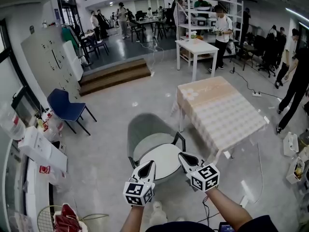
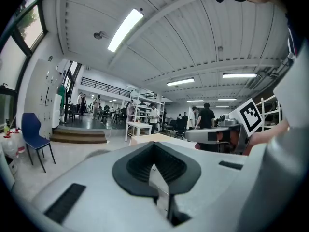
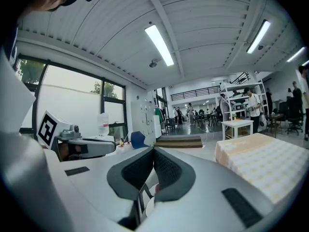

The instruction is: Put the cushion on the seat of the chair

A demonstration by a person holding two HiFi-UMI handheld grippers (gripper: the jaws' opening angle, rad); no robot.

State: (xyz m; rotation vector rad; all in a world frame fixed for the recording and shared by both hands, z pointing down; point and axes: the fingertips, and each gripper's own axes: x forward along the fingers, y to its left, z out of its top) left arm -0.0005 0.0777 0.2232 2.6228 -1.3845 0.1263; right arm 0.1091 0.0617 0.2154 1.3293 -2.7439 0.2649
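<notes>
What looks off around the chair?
The cushion is off-centre over the chair, shifted toward the person and the right armrest, not square on the seat. Nothing looks spilled or broken.

Pale grey floor (image 1: 108, 134) under grey chair (image 1: 145, 127), cloth-covered table (image 1: 217, 110), blue chair (image 1: 63, 105).

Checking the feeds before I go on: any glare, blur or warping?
Head view: evenly lit and sharp, chair clear, room edges bowed by the lens. Left gripper view: ceiling lamp glares, corners black. Right gripper view: window washed out, table sharp.
</notes>
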